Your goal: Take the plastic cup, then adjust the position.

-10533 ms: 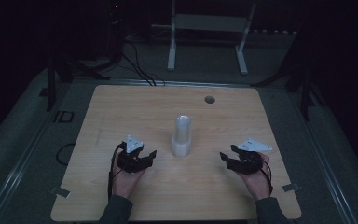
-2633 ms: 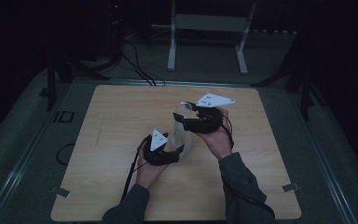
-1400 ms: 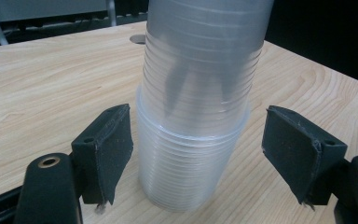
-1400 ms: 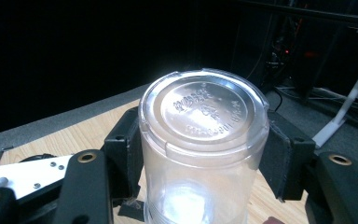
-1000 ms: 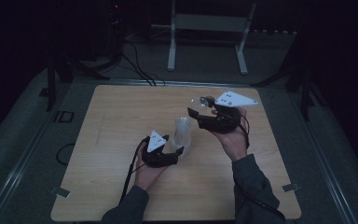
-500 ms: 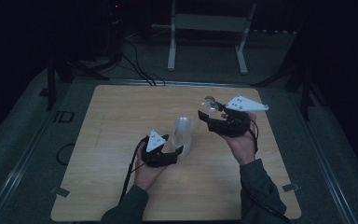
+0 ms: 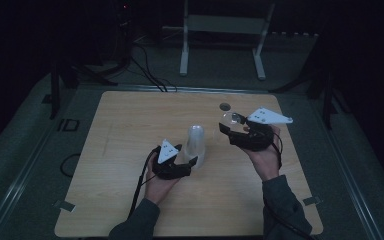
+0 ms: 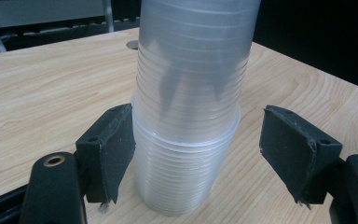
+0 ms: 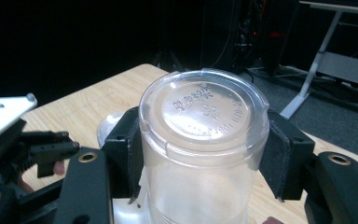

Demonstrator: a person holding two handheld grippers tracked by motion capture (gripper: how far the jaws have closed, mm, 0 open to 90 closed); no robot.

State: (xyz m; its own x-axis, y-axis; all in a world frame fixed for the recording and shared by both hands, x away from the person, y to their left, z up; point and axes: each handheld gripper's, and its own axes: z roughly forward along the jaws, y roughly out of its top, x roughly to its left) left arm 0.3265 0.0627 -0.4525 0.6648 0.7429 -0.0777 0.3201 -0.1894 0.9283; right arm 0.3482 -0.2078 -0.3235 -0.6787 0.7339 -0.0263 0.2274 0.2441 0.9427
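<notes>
A stack of clear plastic cups (image 7: 196, 145) stands upside down mid-table. My left gripper (image 7: 192, 162) is open around the stack's base (image 8: 191, 93): one pad (image 8: 116, 149) touches the cups, while the other pad (image 8: 289, 154) stands clear of them. To the right of the stack and above the table, my right gripper (image 7: 227, 125) is shut on a single clear cup (image 7: 231, 119). In the right gripper view both pads clamp that cup (image 9: 205, 121) just under its embossed bottom, which faces the camera. The left gripper (image 9: 9, 135) shows beyond it at the left.
The wooden table (image 7: 130, 125) has a round cable hole (image 7: 224, 106) near its far edge. A white metal stand (image 7: 220, 30) and cables lie on the dark floor beyond. Wide bare wood lies to the left and along the near edge.
My right gripper has carried the single cup to the right and a little lower, farther from the stack. The left gripper has stayed at the stack's base.
</notes>
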